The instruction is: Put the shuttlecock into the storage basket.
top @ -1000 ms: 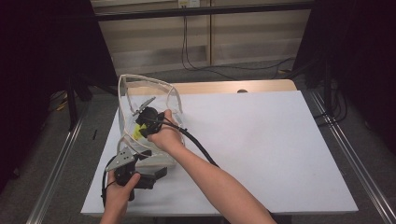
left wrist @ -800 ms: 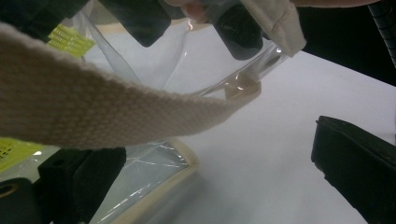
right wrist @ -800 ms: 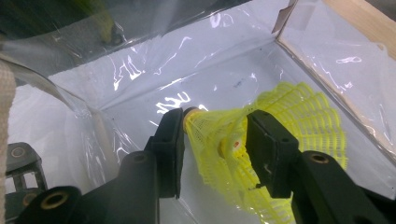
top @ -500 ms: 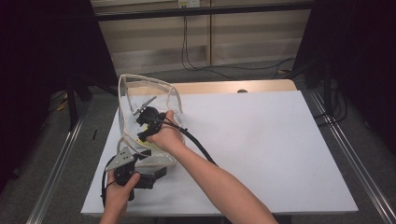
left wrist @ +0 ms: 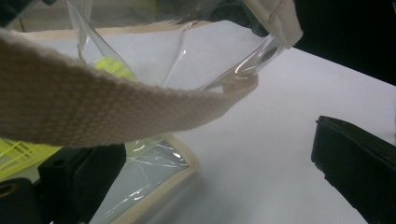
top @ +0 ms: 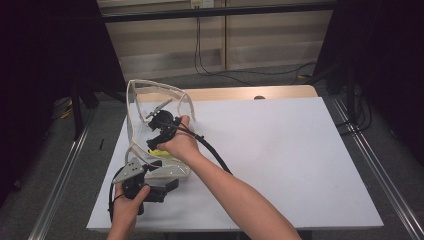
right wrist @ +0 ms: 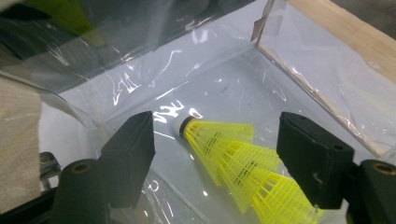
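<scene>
Two hand-held grippers work at a white counter [top: 280, 160] around one clear plastic bag [top: 145, 107] with cream webbing trim, standing near the counter's left edge. Inside the bag, on its floor, lies a yellow shuttlecock [right wrist: 233, 158], seemingly nested with others; its white cork tip points up and left in the right gripper view, its long axis running diagonally between the jaws. The right hand-held gripper [right wrist: 219, 161] is inside the bag, jaws wide and straddling the shuttlecock without touching it, so it is the nearer one. The left hand-held gripper [top: 167, 184] sits at the bag's near edge, jaws spread, with the bag's webbing strap [left wrist: 107, 109] crossing above them, apparently ungripped.
</scene>
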The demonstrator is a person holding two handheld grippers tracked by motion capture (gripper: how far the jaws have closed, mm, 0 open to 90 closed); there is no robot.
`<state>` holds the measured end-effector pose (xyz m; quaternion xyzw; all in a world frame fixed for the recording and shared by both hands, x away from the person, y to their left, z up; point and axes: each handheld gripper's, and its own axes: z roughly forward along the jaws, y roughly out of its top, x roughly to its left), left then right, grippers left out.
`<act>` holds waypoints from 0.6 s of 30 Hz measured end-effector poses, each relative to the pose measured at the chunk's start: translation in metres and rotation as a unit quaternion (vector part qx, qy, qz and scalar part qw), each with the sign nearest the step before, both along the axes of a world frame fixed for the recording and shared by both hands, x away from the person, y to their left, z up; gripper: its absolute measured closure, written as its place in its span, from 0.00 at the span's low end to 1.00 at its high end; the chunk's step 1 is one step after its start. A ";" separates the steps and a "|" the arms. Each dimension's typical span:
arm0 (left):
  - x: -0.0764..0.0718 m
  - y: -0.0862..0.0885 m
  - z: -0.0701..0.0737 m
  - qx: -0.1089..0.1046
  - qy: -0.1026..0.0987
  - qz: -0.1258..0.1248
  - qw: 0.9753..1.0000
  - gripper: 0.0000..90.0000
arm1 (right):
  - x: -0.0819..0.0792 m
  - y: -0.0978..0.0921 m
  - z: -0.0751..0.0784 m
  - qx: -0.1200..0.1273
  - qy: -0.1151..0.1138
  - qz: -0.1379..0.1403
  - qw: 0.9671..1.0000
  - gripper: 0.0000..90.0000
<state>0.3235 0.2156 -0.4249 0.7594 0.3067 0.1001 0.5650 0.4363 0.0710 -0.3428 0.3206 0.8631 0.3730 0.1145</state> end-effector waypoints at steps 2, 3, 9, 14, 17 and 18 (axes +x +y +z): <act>0.000 0.000 0.000 0.000 0.000 0.000 1.000 0.04 | -0.001 -0.002 0.004 0.011 -0.002 -0.002 1.000 0.29; 0.000 0.000 0.000 0.000 0.000 0.000 1.000 0.04 | -0.001 -0.002 0.004 0.011 -0.002 -0.002 1.000 0.29; 0.001 0.000 0.000 -0.001 0.001 -0.013 1.000 0.04 | -0.009 -0.010 0.018 0.025 -0.011 0.004 1.000 0.24; 0.000 -0.001 0.000 0.003 0.000 -0.005 1.000 0.04 | -0.015 -0.019 0.025 0.039 -0.020 0.008 0.999 0.21; -0.001 -0.001 0.000 0.003 0.001 -0.004 1.000 0.04 | -0.018 -0.027 0.028 0.056 -0.022 0.007 0.998 0.20; -0.001 -0.002 0.000 0.002 0.001 -0.003 1.000 0.04 | -0.019 -0.029 0.029 0.059 -0.020 0.007 0.998 0.20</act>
